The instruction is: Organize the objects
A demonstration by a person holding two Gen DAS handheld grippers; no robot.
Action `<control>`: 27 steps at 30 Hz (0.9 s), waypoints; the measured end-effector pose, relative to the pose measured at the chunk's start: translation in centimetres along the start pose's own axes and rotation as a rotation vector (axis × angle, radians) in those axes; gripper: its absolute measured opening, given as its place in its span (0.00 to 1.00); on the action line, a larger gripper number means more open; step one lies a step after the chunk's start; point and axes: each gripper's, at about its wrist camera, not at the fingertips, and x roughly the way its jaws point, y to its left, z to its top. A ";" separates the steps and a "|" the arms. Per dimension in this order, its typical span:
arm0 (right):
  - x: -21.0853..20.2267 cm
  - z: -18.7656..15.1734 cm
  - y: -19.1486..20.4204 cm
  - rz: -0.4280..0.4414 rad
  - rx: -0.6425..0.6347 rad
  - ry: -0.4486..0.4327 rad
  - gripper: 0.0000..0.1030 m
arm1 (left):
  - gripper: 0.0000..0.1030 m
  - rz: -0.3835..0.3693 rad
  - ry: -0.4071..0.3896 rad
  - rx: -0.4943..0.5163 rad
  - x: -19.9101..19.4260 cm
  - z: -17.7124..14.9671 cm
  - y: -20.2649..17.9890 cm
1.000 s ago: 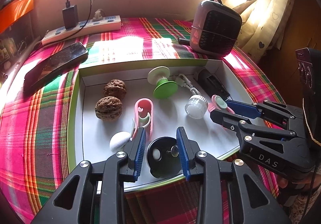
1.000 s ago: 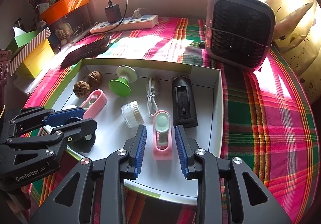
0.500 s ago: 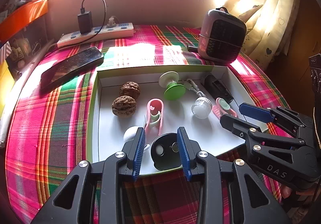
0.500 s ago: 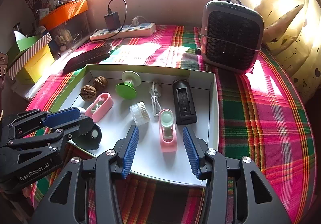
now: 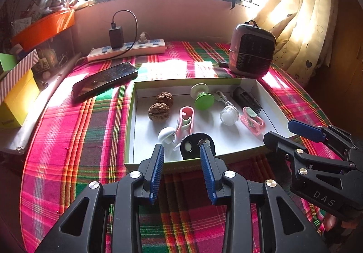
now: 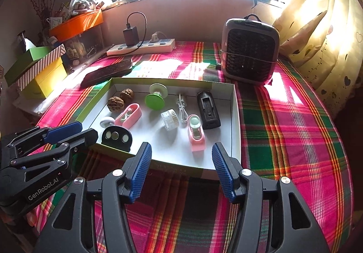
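Plaid-covered bench by a sunlit window carries the tray (image 6: 236, 116) of small objects. Left hand-held gripper (image 5: 182, 154) and right hand-held gripper (image 6: 181, 153) hang spread and empty at its 6 o'clock rim. Crowded pieces risk being knocked during any grab.

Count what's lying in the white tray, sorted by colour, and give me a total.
In the tray:
Brown walnuts: 2
Pink clips: 2
Black items: 2
White or clear items: 3
Green suction piece: 1
Total: 10
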 end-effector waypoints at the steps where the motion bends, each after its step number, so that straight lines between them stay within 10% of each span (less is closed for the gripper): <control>1: -0.3 -0.2 0.1 0.003 0.002 -0.004 0.55 | 0.31 0.007 0.000 -0.005 -0.3 -0.2 0.1; 27: -1.3 -6.8 1.0 -0.036 0.011 0.092 0.55 | 0.31 0.072 0.085 0.000 -1.2 -7.4 -0.9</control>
